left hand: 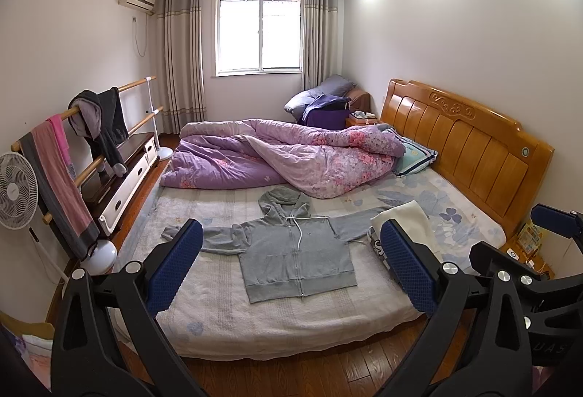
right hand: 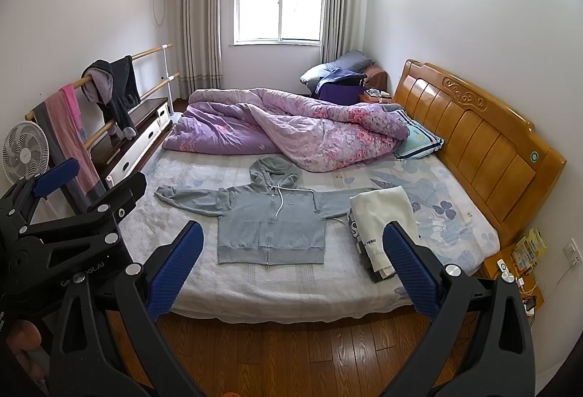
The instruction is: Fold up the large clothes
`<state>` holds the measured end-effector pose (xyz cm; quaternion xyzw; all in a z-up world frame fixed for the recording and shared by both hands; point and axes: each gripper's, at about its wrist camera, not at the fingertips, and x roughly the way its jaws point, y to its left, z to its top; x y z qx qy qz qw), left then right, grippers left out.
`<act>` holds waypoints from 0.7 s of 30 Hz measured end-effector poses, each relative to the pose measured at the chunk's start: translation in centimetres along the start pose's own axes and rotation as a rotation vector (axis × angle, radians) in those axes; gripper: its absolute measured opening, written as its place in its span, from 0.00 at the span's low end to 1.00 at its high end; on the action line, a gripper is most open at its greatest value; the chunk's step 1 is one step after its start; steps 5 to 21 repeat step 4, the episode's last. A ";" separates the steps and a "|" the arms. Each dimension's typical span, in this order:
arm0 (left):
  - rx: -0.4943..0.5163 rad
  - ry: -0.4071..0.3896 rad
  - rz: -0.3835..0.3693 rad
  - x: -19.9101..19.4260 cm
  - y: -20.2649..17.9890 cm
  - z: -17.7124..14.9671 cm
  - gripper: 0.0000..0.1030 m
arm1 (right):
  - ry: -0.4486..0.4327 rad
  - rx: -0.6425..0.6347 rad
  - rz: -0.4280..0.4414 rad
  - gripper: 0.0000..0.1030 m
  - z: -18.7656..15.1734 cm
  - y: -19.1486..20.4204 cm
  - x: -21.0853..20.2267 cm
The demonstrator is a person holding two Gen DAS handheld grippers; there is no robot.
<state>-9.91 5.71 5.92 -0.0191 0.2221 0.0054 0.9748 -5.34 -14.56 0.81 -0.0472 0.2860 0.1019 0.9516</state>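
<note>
Our left claw (left hand: 291, 265) is spread wide and empty, held back above the floor at the foot of the bed (left hand: 291, 331); our right claw (right hand: 293, 269) is the same, wide apart, nothing between its blue pads (right hand: 175, 269). Ahead, the grey hoodie (left hand: 295, 251) lies flat on the sheet, zipped, sleeves out to both sides, hood toward the purple quilt (left hand: 291, 156). A folded stack of clothes (right hand: 382, 218) sits just beside its right sleeve. We judge the hoodie soft, limp, fairly light; we would pinch each sleeve near the cuff.
</note>
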 end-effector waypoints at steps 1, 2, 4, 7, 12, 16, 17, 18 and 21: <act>0.000 -0.001 0.000 0.0 0.0 0.0 0.95 | 0.002 0.001 0.002 0.92 0.0 -0.1 0.1; 0.001 0.001 0.001 0.0 0.1 -0.2 0.95 | 0.004 0.002 0.003 0.92 0.1 -0.2 0.2; 0.001 0.003 0.001 0.0 0.5 -0.4 0.95 | 0.008 0.002 0.004 0.92 0.0 -0.2 0.3; 0.001 0.003 0.001 0.0 0.5 -0.4 0.95 | 0.008 0.002 0.004 0.92 0.0 -0.2 0.3; 0.001 0.003 0.001 0.0 0.5 -0.4 0.95 | 0.008 0.002 0.004 0.92 0.0 -0.2 0.3; 0.001 0.003 0.001 0.0 0.5 -0.4 0.95 | 0.008 0.002 0.004 0.92 0.0 -0.2 0.3; 0.001 0.003 0.001 0.0 0.5 -0.4 0.95 | 0.008 0.002 0.004 0.92 0.0 -0.2 0.3; 0.001 0.003 0.001 0.0 0.5 -0.4 0.95 | 0.008 0.002 0.004 0.92 0.0 -0.2 0.3; 0.001 0.003 0.001 0.0 0.5 -0.4 0.95 | 0.008 0.002 0.004 0.92 0.0 -0.2 0.3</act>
